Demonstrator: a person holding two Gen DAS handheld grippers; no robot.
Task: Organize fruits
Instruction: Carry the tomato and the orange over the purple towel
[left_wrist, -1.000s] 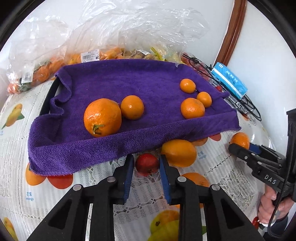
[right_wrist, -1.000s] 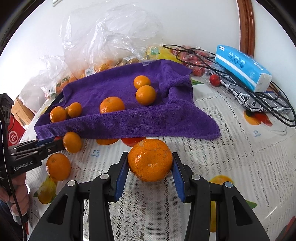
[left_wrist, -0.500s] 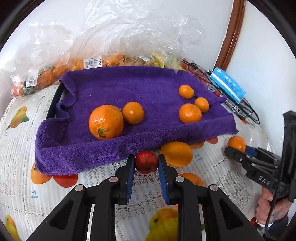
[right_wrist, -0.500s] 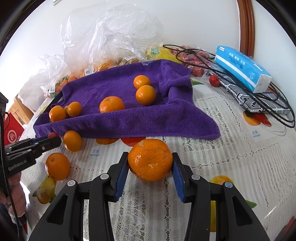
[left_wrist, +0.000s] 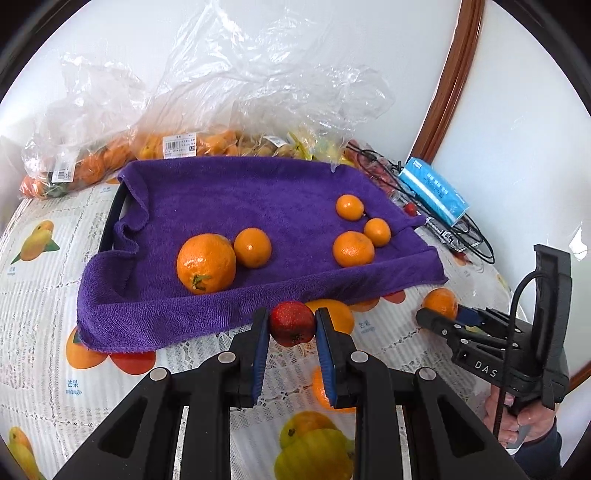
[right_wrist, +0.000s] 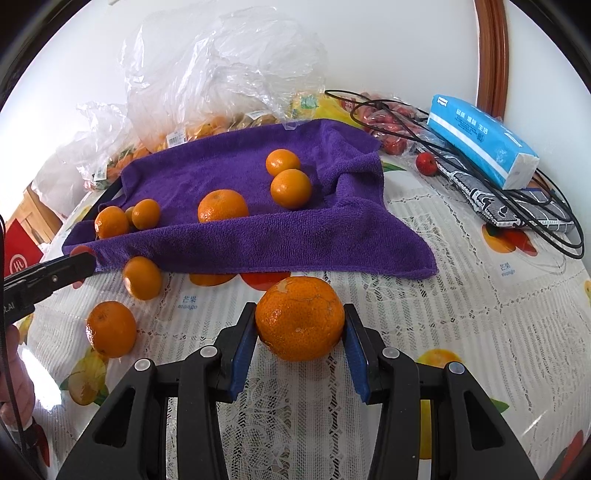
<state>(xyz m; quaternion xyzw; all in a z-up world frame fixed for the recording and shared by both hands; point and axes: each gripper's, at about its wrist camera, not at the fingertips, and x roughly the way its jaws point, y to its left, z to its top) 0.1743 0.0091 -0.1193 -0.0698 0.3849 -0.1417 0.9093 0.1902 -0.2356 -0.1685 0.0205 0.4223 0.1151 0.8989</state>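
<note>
Purple terry-cloth towel (left_wrist: 258, 206) lies draped over a black tray on the table, which is covered with a white lace-pattern cloth printed with fruit (right_wrist: 461, 314). Five round orange citrus fruits rest on the towel: a large one (left_wrist: 206, 263) touching a smaller one (left_wrist: 252, 247) at left, and a group of three (left_wrist: 354, 248) at right.

Left gripper (left_wrist: 291, 328): jaws narrow, blue pads pressed on both sides of a small round red fruit (left_wrist: 291, 323), held just in front of the towel's near hem. Whether the fruit clears the tablecloth cannot be told. A loose orange (left_wrist: 332, 314) lies directly behind it, partly hidden.

Right gripper (right_wrist: 300, 328): jaws clamped on a large round orange with rough peel (right_wrist: 300, 317), near the towel's front edge (the underside is hidden, so contact with the table cannot be confirmed).

Two further loose oranges (right_wrist: 142, 277) (right_wrist: 110, 328) lie on the tablecloth between the grippers. Clear plastic bags of fruit (left_wrist: 221, 92) stand behind the towel; a blue tissue pack (right_wrist: 480, 140) and black cables (right_wrist: 535, 221) lie to its right.
</note>
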